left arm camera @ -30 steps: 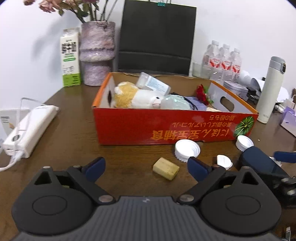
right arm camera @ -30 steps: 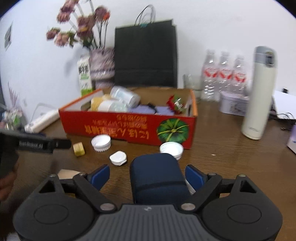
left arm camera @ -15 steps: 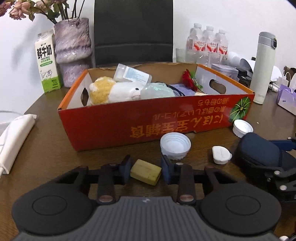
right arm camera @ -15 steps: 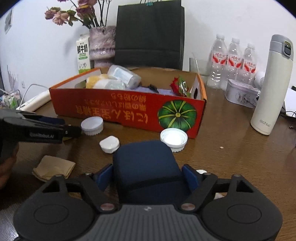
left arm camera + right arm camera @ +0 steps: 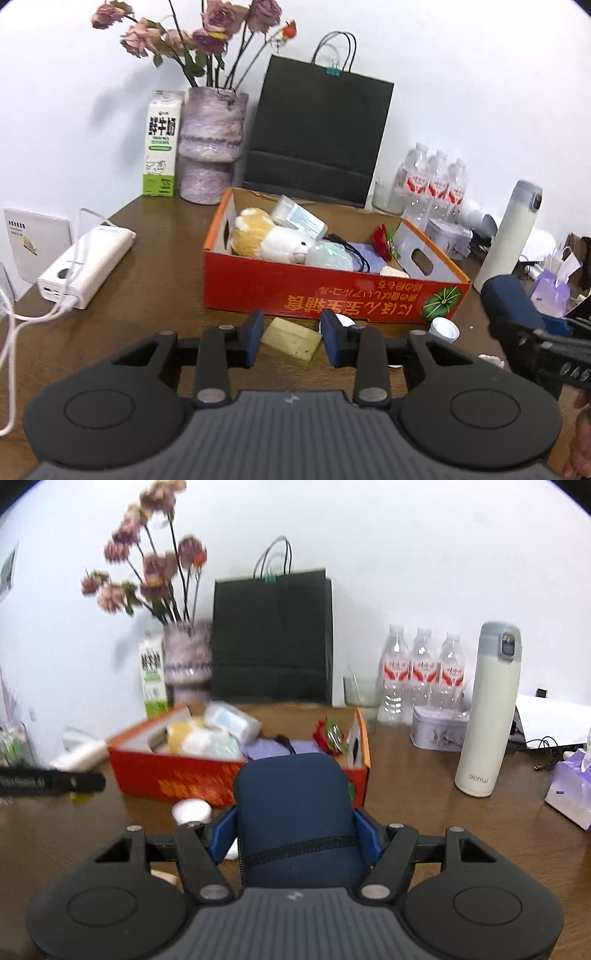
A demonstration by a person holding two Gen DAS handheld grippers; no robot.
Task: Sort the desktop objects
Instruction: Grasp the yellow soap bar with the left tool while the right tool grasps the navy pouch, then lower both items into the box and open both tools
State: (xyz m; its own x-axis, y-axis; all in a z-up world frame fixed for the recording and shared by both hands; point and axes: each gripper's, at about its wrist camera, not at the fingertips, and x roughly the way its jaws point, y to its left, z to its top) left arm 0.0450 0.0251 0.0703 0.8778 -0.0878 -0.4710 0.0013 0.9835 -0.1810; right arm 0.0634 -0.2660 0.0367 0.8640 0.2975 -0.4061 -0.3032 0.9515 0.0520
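My left gripper is shut on a small yellow block, held just above the brown table in front of the red cardboard box. The box holds a plush toy, a wrapped pack, a red flower and other items. My right gripper has a navy zip case between its blue pads. Its jaws are closing, and the pads press the case's sides. The case shows lifted at the right in the left wrist view. The left gripper's fingers show as a dark bar at the left edge.
White caps lie in front of the box. A white thermos, water bottles, a tin and a tissue pack stand at the right. A black bag, vase, milk carton and power bank stand behind and left.
My left gripper closed on the yellow block and lifted it off the table. My right gripper narrowed onto the navy case and raised it toward the box.
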